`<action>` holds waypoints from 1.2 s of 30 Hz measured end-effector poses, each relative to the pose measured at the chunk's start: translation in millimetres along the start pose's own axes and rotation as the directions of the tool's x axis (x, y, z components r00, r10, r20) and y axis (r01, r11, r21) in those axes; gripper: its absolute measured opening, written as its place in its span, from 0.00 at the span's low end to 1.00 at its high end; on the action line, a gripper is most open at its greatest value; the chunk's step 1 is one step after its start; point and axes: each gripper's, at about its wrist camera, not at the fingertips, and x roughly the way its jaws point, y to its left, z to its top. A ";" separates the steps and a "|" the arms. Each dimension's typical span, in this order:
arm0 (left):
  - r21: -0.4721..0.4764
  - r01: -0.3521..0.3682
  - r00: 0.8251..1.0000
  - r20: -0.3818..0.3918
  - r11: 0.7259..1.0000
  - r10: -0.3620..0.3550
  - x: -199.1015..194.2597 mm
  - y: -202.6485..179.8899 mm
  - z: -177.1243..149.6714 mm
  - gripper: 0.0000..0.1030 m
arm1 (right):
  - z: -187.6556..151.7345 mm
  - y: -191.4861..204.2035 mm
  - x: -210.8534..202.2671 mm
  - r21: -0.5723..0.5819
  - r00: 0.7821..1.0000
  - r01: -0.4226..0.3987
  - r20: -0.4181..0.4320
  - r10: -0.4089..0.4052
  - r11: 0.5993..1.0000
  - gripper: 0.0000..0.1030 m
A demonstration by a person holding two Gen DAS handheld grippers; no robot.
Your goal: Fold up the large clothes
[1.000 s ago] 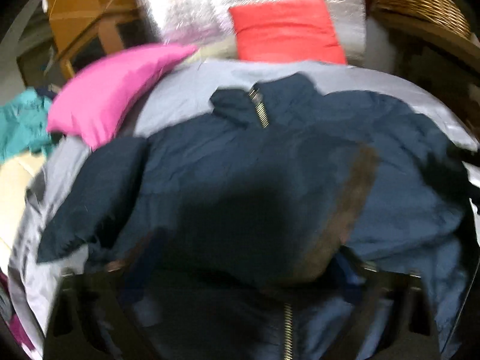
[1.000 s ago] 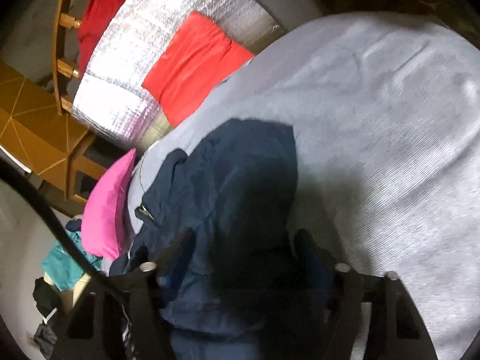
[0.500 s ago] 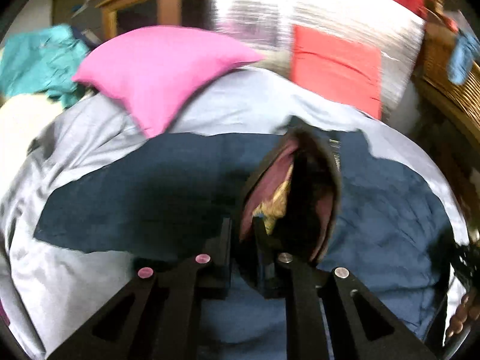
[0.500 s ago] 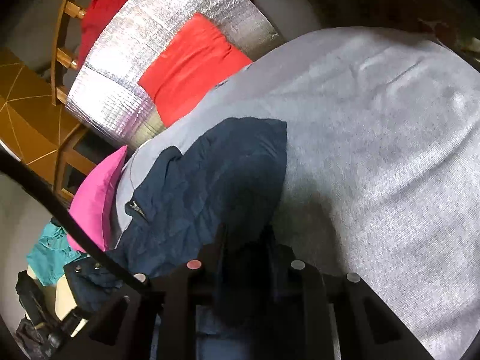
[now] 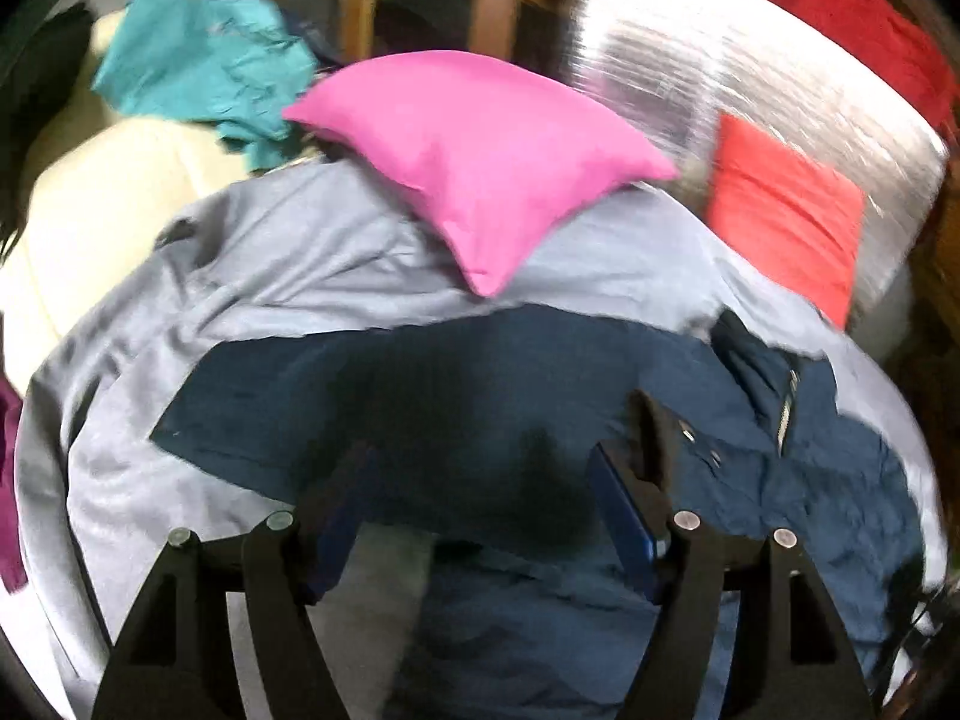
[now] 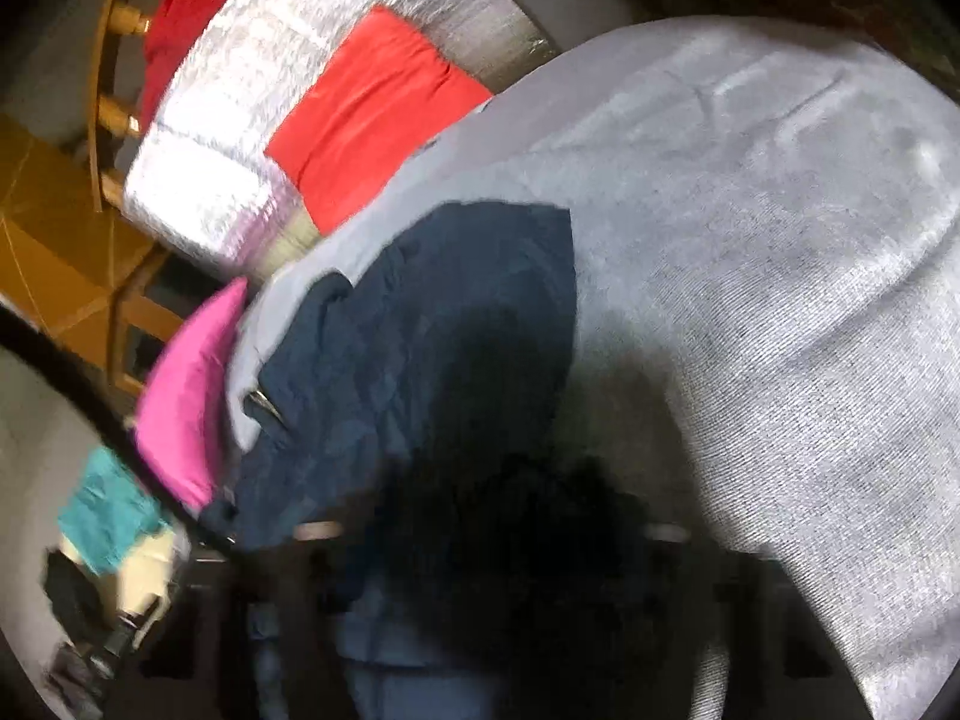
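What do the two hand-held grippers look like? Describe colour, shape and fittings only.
The left gripper has black angular struts with triangular cut-outs, round silver pivot bolts, and flat blue fingers. The right gripper is badly blurred and in shadow: only dark struts and pale bolt glints show. A black cable curves past it.

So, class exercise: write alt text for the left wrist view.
A navy jacket lies spread on a grey sheet, with the left claw opening above it, nothing gripped. A pink cushion sits behind.
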 end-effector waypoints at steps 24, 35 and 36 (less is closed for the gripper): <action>-0.721 0.190 0.897 -0.148 0.666 -0.416 97.9 144.3 -30.7 0.71 | -12.2 45.1 -86.0 -0.085 0.944 0.127 0.317 -0.094 0.988 0.70; -0.759 0.223 0.929 -0.024 0.612 -0.369 111.7 150.7 -15.7 0.11 | -17.3 57.0 -71.0 -0.148 0.950 0.127 0.303 -0.078 0.981 0.70; -0.745 0.227 0.936 -0.011 0.627 -0.352 105.2 149.9 -10.3 0.09 | -17.1 56.2 -72.1 -0.144 0.949 0.128 0.306 -0.078 0.981 0.70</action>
